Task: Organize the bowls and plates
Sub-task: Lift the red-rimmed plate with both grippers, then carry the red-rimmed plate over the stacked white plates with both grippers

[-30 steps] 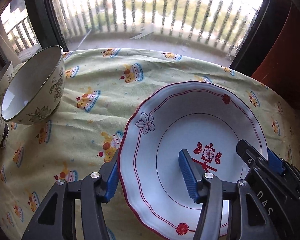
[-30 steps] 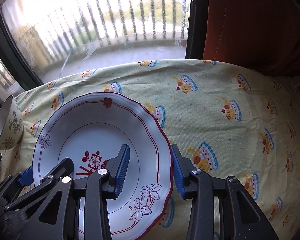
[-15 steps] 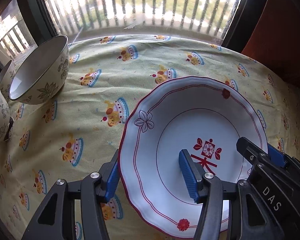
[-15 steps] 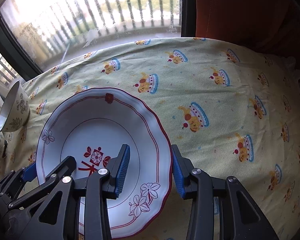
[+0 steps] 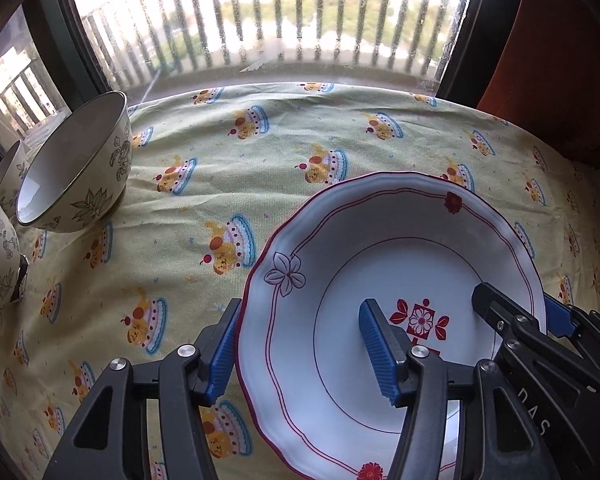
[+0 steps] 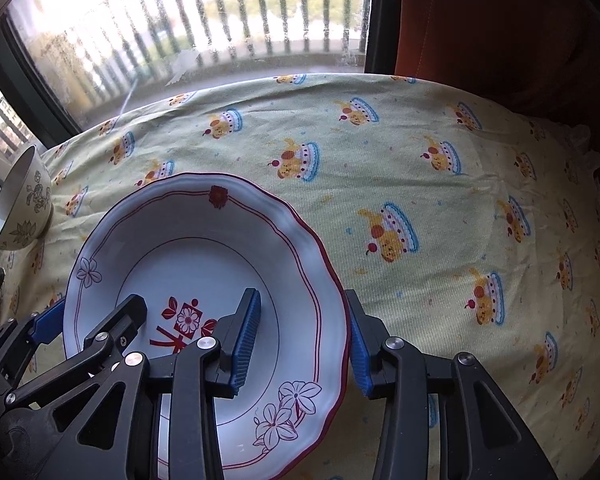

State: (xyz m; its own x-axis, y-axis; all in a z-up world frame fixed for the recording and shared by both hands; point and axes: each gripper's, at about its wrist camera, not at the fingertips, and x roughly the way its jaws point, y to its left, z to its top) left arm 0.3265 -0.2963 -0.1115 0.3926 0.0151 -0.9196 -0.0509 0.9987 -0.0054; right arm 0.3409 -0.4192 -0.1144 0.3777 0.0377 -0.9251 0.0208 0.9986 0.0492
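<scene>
Far left on the yellow cake-print tablecloth point(image 5: 284, 168) stand leaf-patterned ceramic bowls point(image 5: 74, 168), well apart from the white red-rimmed scalloped plate point(image 5: 380, 264). The left gripper point(image 5: 300, 356) clamps its left rim, the right gripper point(image 6: 300, 344) its right rim.

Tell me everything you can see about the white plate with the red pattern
The plate is a deep, glossy white dish, ceramic or melamine by its look, with a scalloped red-edged rim, thin red lines, outlined flowers and a red floral emblem at its centre. It is empty and undamaged, sitting over the yellow tablecloth. The left gripper straddles one side of its rim, the right gripper the opposite side, each with one finger inside and one outside. Whether the pads press the rim is unclear.
</scene>
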